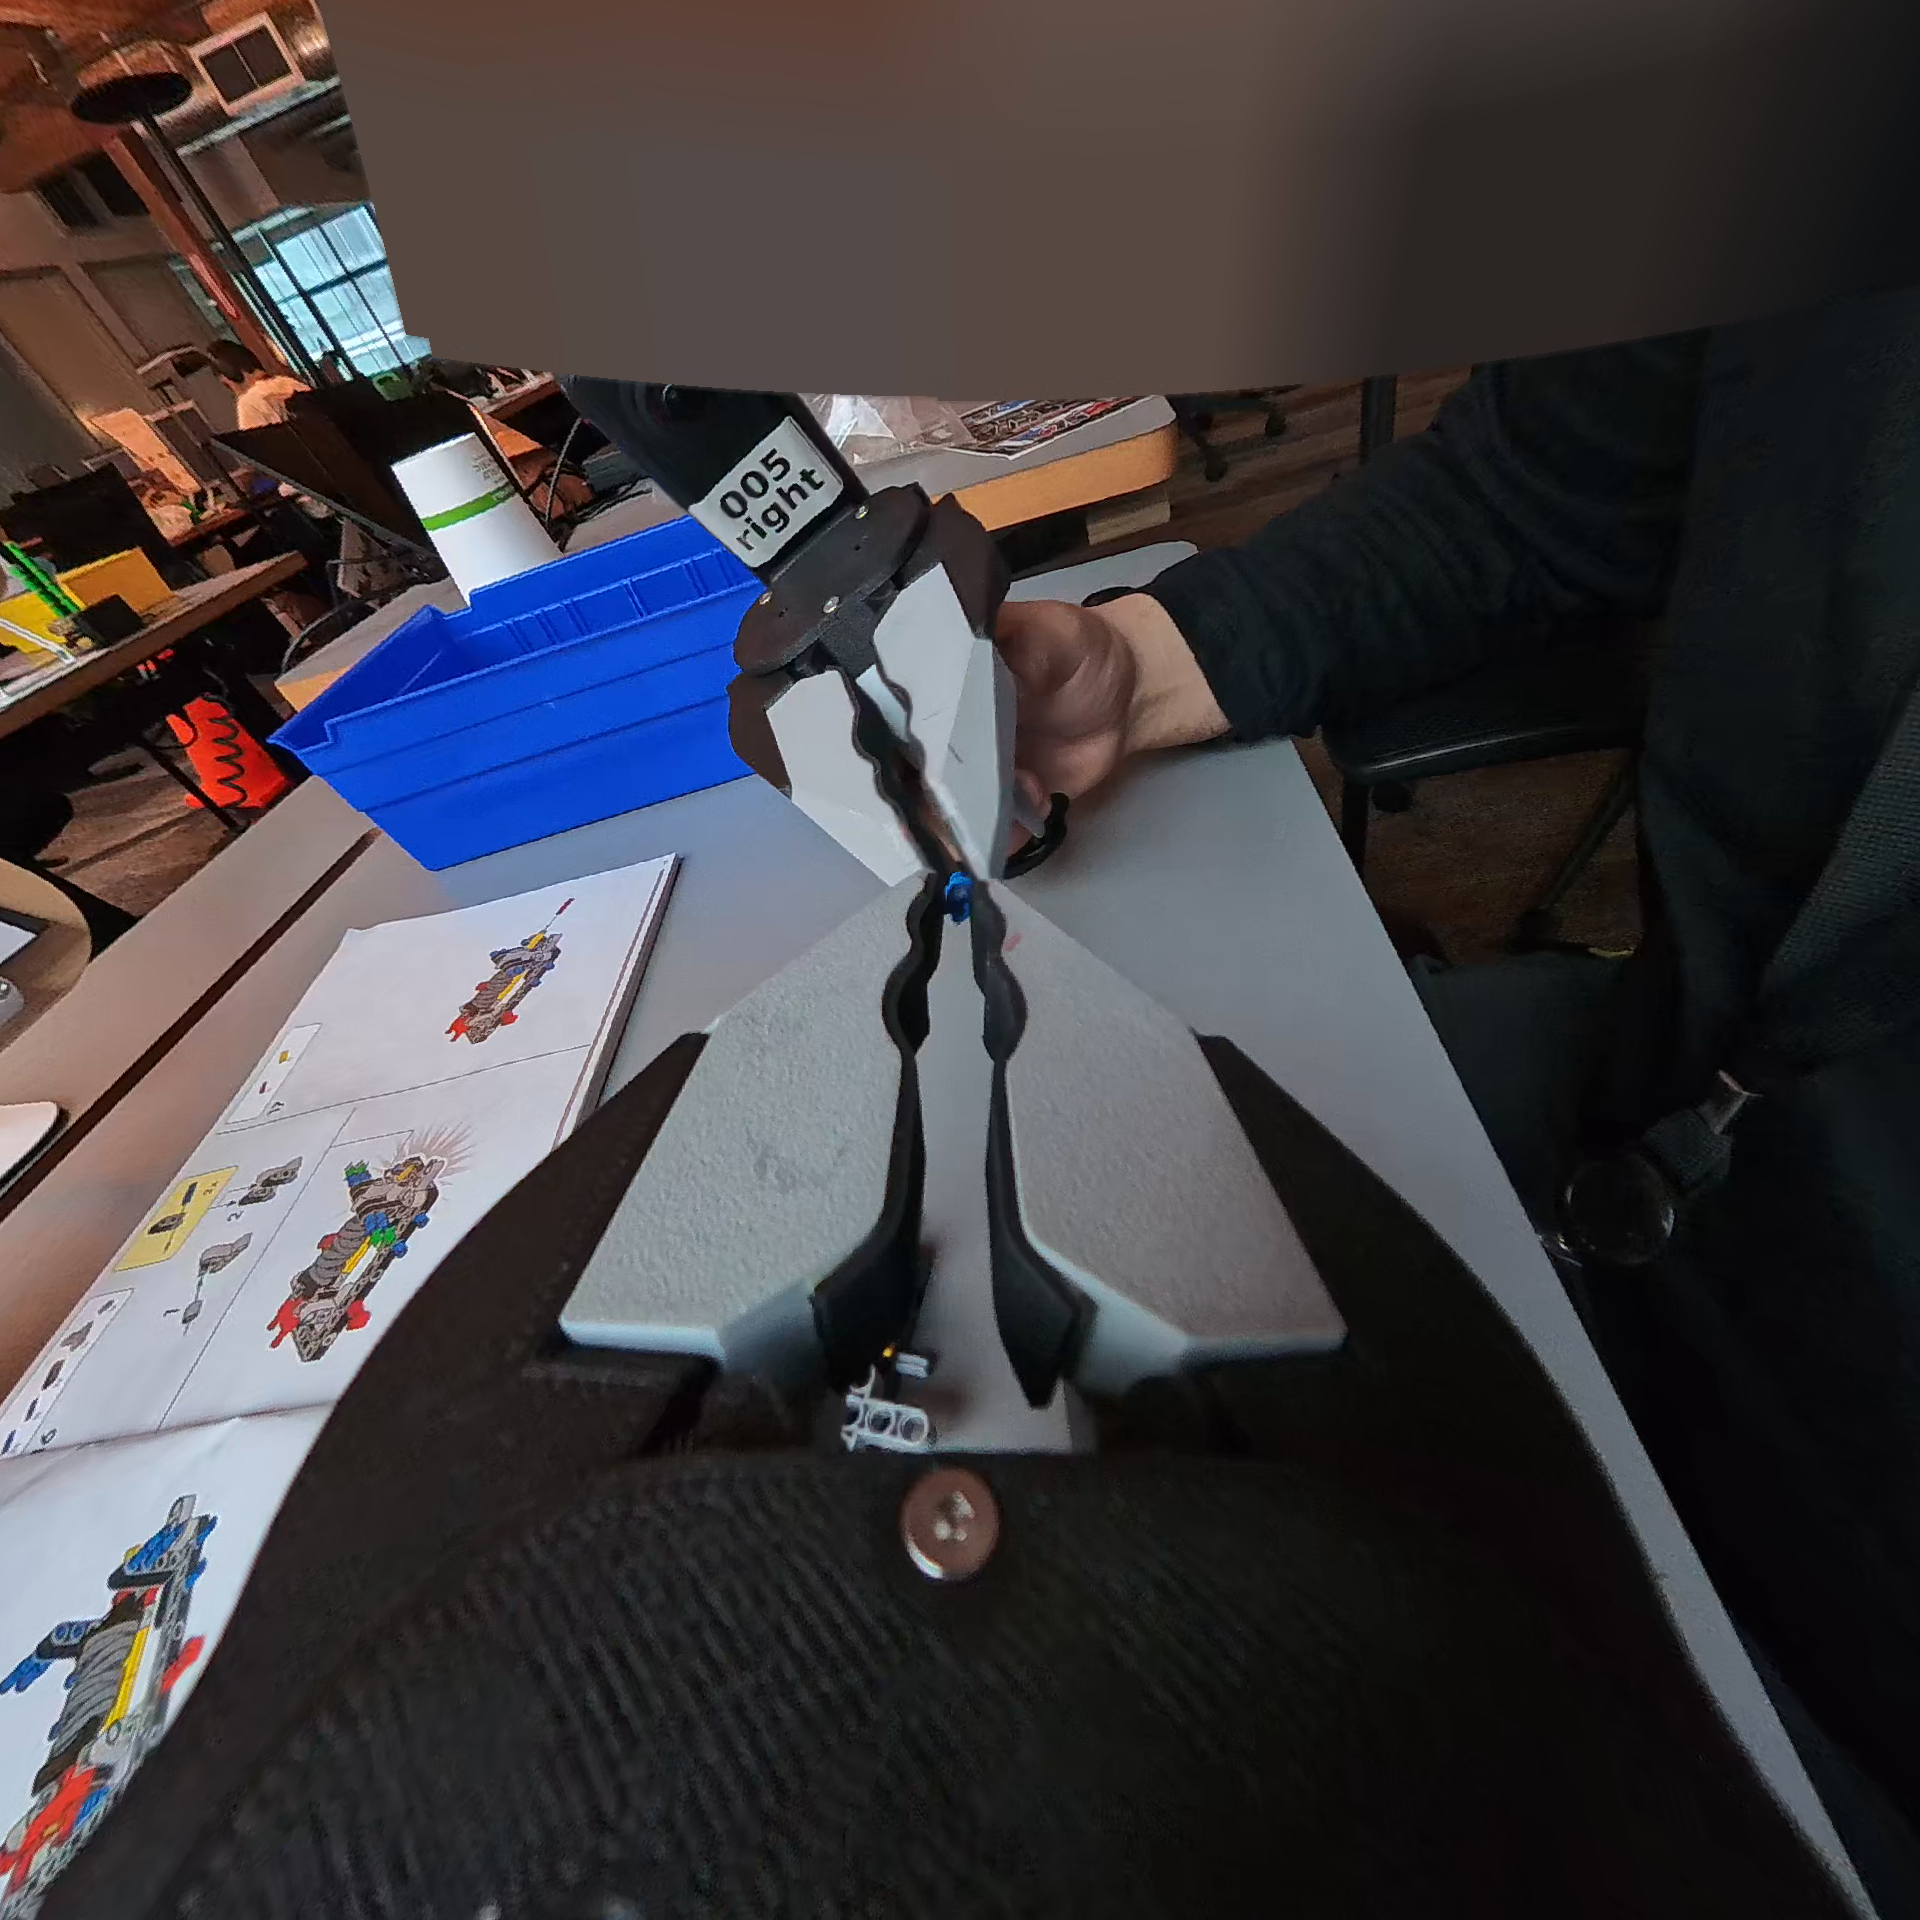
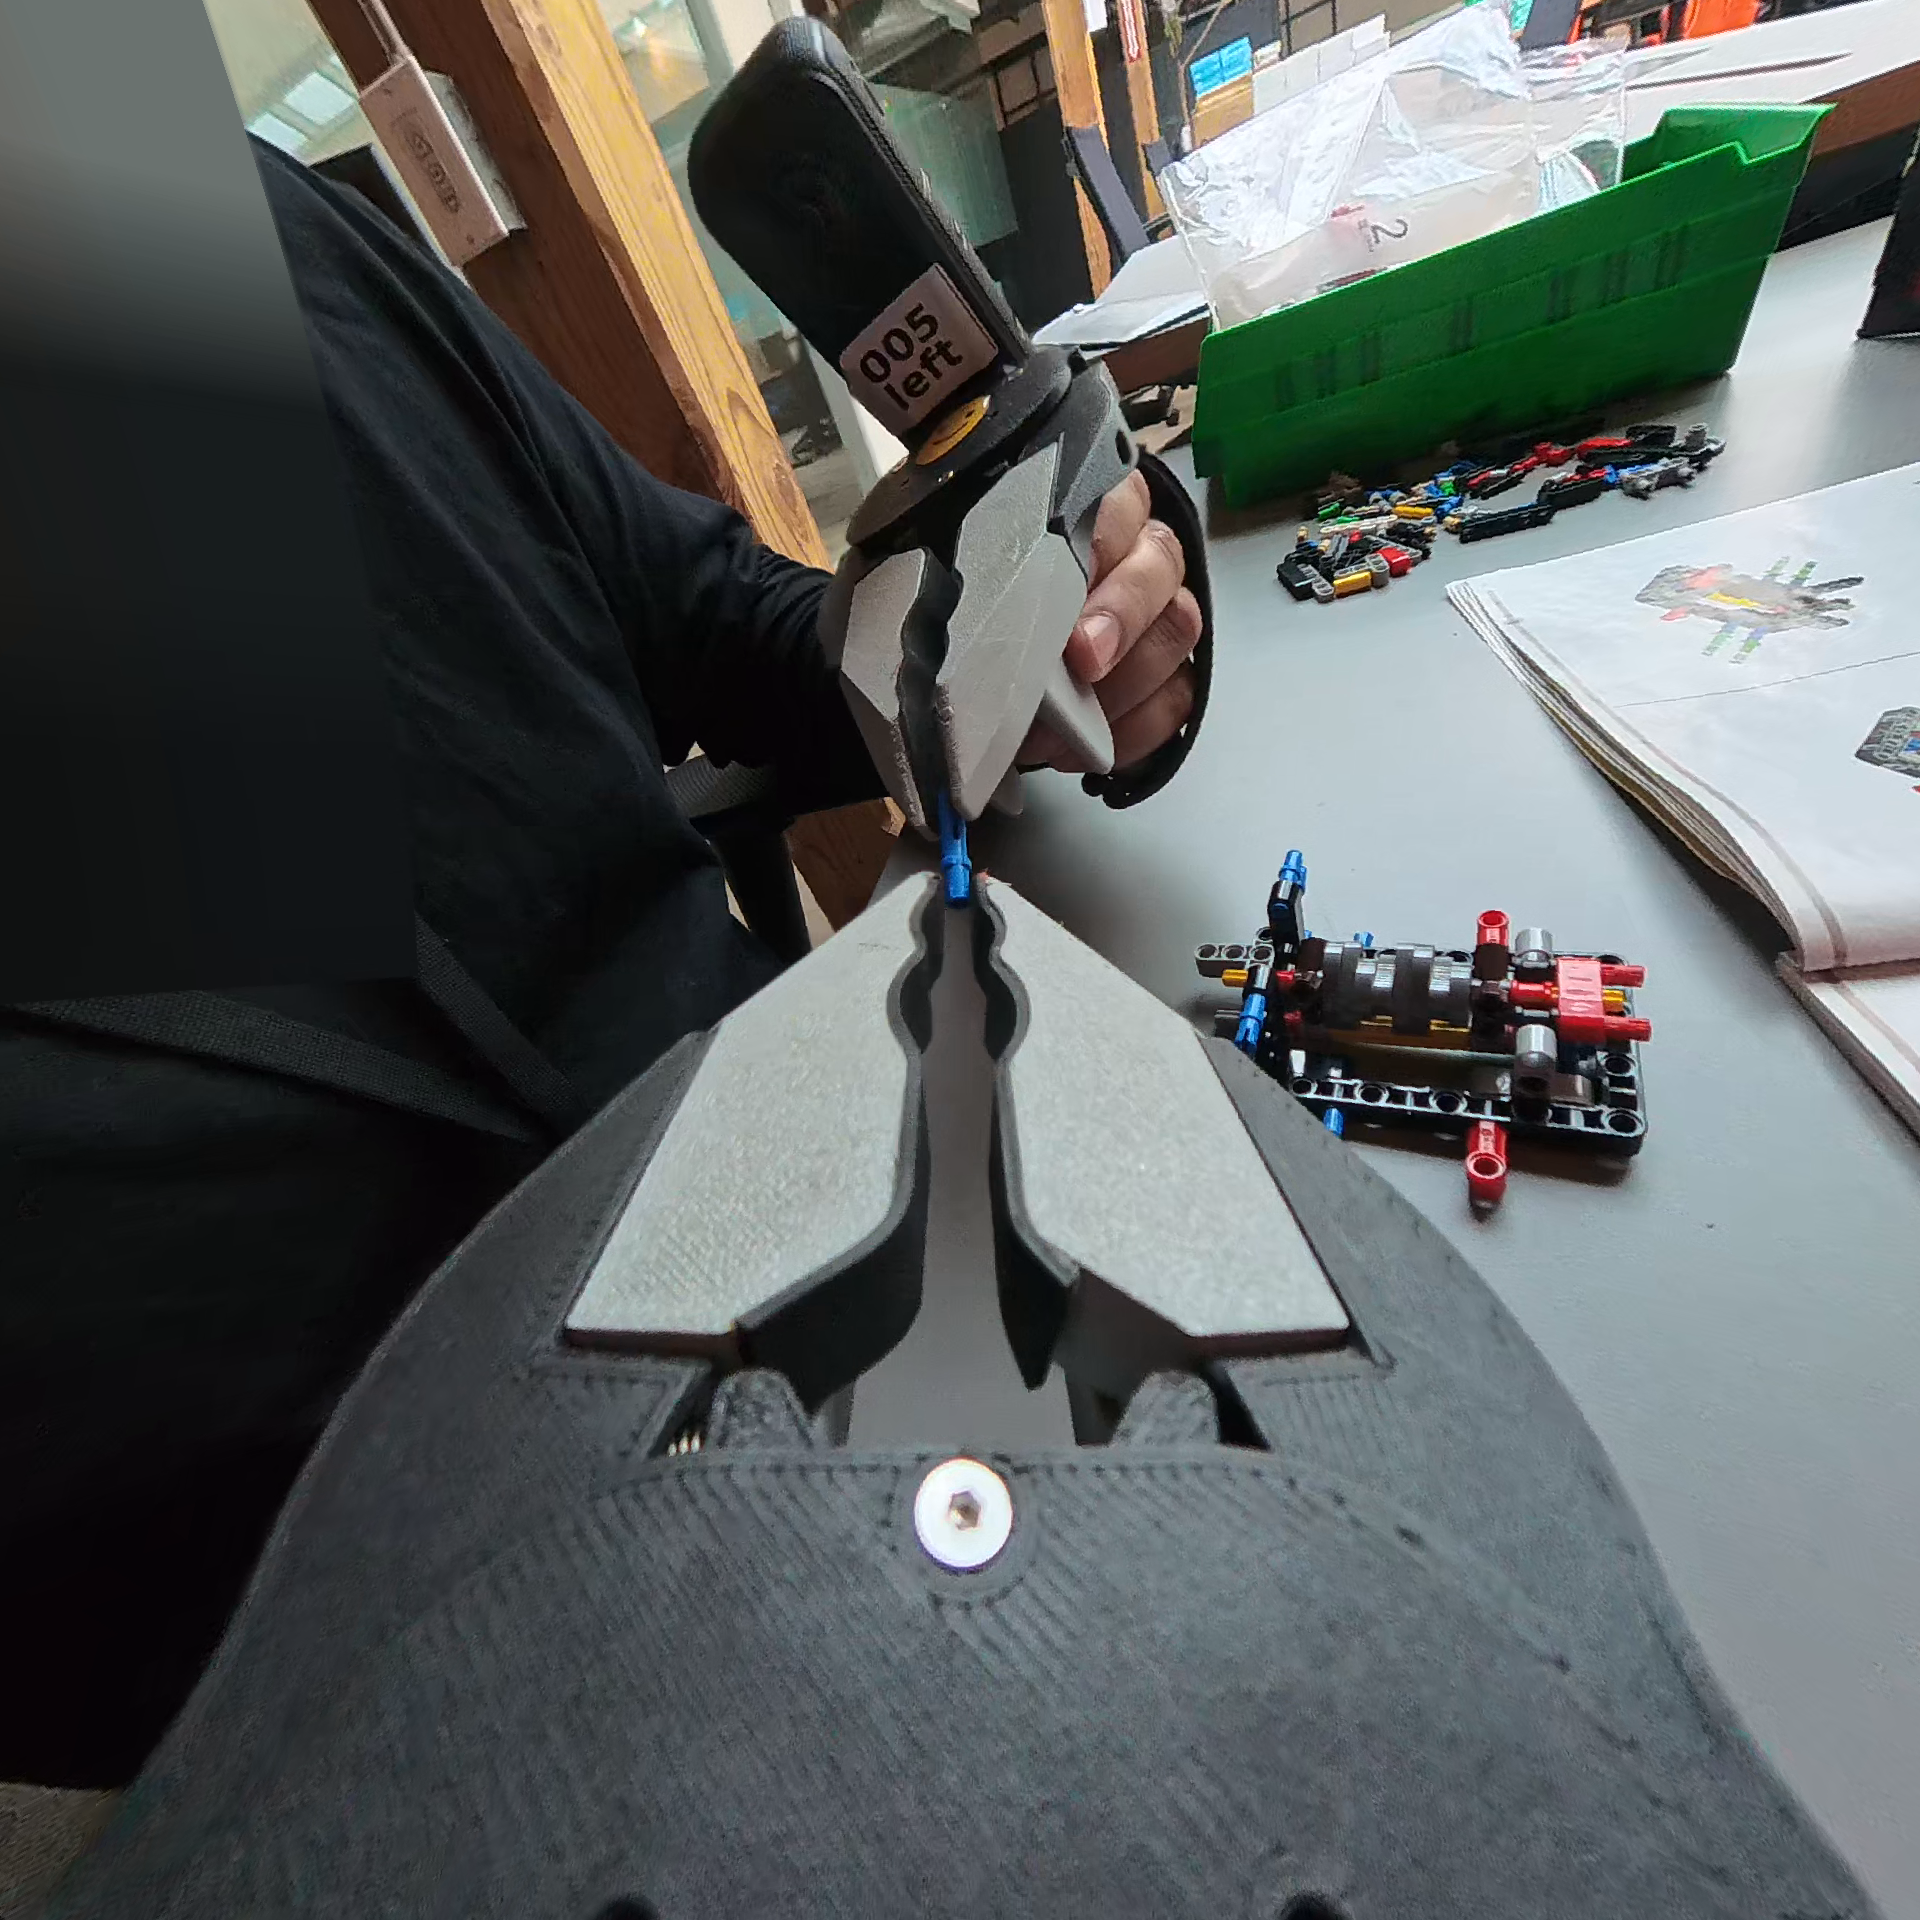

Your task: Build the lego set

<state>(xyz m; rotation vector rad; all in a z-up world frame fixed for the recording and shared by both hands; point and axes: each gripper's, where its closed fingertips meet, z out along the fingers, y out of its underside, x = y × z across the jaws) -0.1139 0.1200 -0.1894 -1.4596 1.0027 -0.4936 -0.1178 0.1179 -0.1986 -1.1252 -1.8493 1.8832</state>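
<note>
Currently, step in hand: a small blue pin (image 2: pixel 954 854) is held tip to tip between the two tools, above the counter's near edge, seemingly being passed or re-gripped.
Left hand-held gripper (image 2: pixel 951 805): fingers pressed together, pinching the upper end of the blue pin.
Right hand-held gripper (image 2: pixel 961 896): tips nearly together at the pin's lower end; they seem to pinch it too, though the contact is small.
Next move: probably one tool lets go while the other keeps a straight hold, then carries the pin to a hole in the model; alignment will matter, since the pin is tiny.
Half-built model (image 2: pixel 1444 1023): lies flat on the grey counter (image 2: pixel 1351 1403), well apart from the pin; black holed beams frame grey cylinders, with red, blue and yellow bits.
Loose pieces (image 2: pixel 1475 509): a scattered heap in front of the green bin (image 2: pixel 1486 322).
Instruction booklet (image 2: pixel 1714 727): open towards the counter's far edge.
Blue bin (image 1: pixel 520 696): beyond the booklet in the left view.
</note>
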